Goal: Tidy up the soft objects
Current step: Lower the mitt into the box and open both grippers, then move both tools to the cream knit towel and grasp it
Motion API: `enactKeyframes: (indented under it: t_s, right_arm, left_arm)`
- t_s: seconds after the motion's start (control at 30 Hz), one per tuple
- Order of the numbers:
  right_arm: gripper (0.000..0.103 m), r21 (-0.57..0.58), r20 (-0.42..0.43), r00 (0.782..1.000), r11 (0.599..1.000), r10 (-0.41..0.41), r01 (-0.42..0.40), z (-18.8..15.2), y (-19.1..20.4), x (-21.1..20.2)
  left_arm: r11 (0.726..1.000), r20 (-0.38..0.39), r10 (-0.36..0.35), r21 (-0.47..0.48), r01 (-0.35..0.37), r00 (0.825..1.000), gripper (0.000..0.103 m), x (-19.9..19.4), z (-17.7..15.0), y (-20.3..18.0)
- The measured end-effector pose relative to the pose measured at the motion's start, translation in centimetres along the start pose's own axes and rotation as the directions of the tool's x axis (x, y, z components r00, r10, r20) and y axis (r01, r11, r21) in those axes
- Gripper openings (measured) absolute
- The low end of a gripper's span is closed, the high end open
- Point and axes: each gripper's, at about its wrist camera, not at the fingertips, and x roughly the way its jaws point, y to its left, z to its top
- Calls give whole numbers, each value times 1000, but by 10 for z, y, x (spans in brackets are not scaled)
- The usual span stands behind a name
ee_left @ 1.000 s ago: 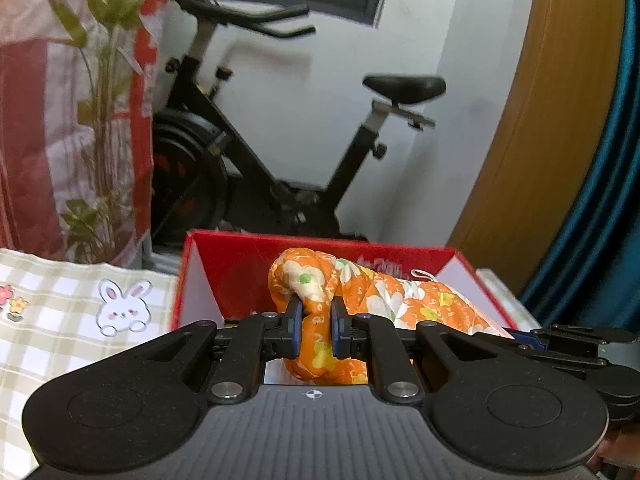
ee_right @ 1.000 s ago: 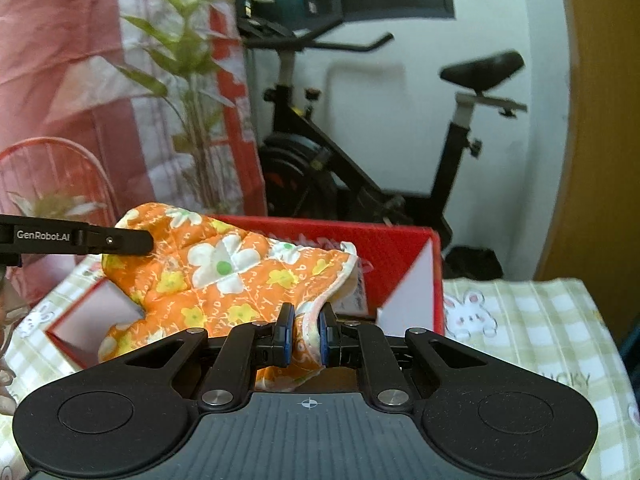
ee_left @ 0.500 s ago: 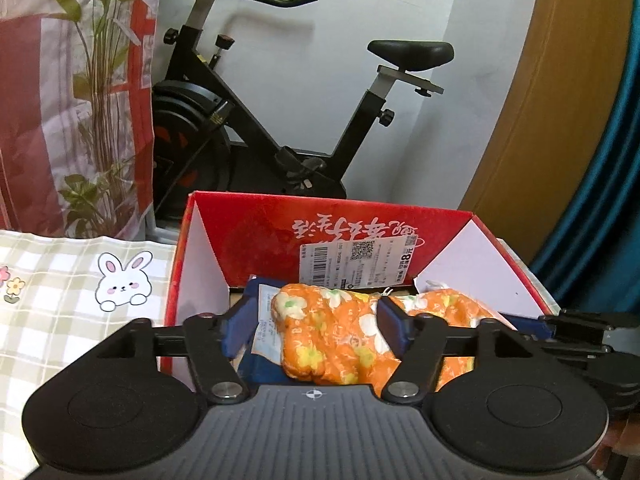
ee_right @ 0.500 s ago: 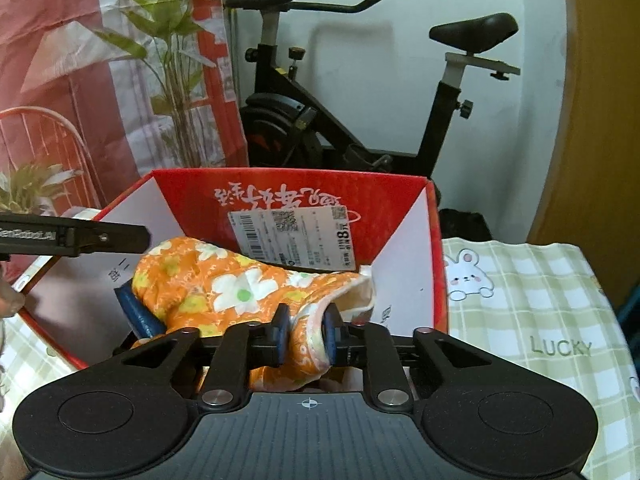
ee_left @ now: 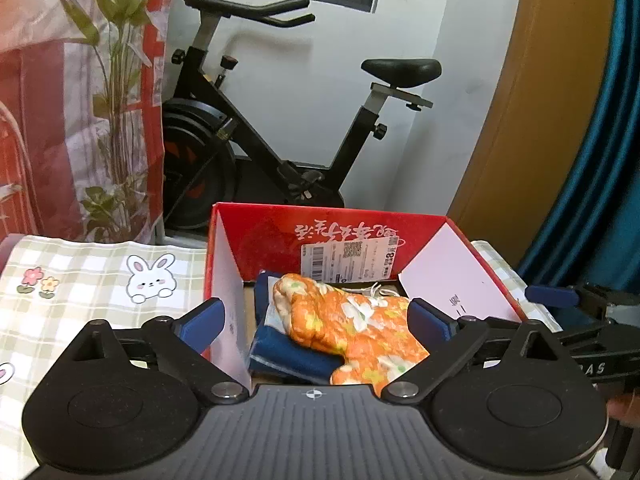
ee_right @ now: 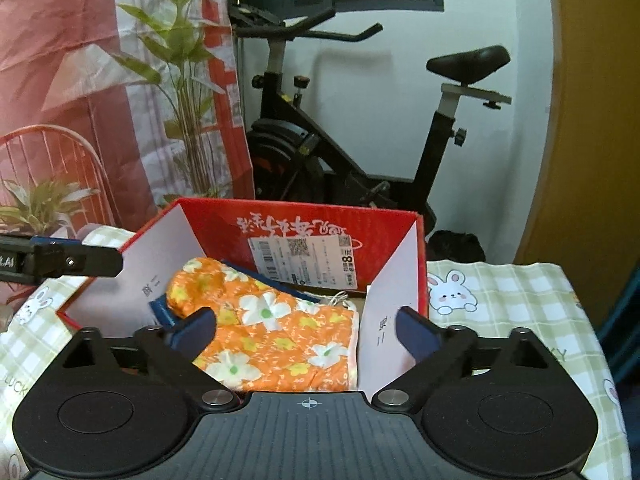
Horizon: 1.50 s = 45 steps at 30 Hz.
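Red box (ee_left: 280,232) is sitting open on the worktop (ee_left: 92,276), which is covered by a checked cloth with rabbit prints. Inside the box, a folded blue item (ee_left: 288,354) is lying at the left, with a white tag showing on it. The orange floral cloth (ee_left: 352,328) is lying on top of the blue item and is spreading toward the right inner wall; a white string is showing at its far edge. A barcode label is stuck on the far inner wall.

Left claw (ee_left: 316,322) is being held released, jaws spread wide after just opening; the orange cloth is seen between them but is not being pressed. Its left finger is sitting outside the box's left wall.

Right claw (ee_right: 306,330) is likewise released, jaws just opened wide, cloth (ee_right: 276,332) lying loose between them. Both claws are being pointed down into the box from the near side.
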Motion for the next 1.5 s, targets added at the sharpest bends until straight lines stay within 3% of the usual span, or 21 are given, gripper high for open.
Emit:
enactKeyframes:
  t_s: [0.47, 0.97, 1.3, 1.47, 1.5]
  right_arm:
    - [102, -33, 64, 998, 999, 0, 2, -23, 17, -63]
    - [103, -67, 90, 996, 998, 15, -9, -102, 43, -113]
    - [102, -79, 7, 1000, 997, 26, -25, -157, 55, -111]
    - [98, -39, -34, 999, 998, 43, -44, -170, 48, -117]
    - [94, -32, -39, 998, 998, 48, -49, -172, 46, -119]
  left_arm:
    - [999, 23, 41, 9, -41, 999, 100, -67, -33, -5]
    - [999, -28, 38, 0, -38, 999, 100, -102, -109, -14]
    - [997, -109, 18, -66, -25, 994, 100, -94, -159, -14]
    - [992, -117, 40, -111, -54, 992, 100, -95, -172, -6]
    - [992, -114, 46, -115, -59, 992, 100, -96, -173, -5]
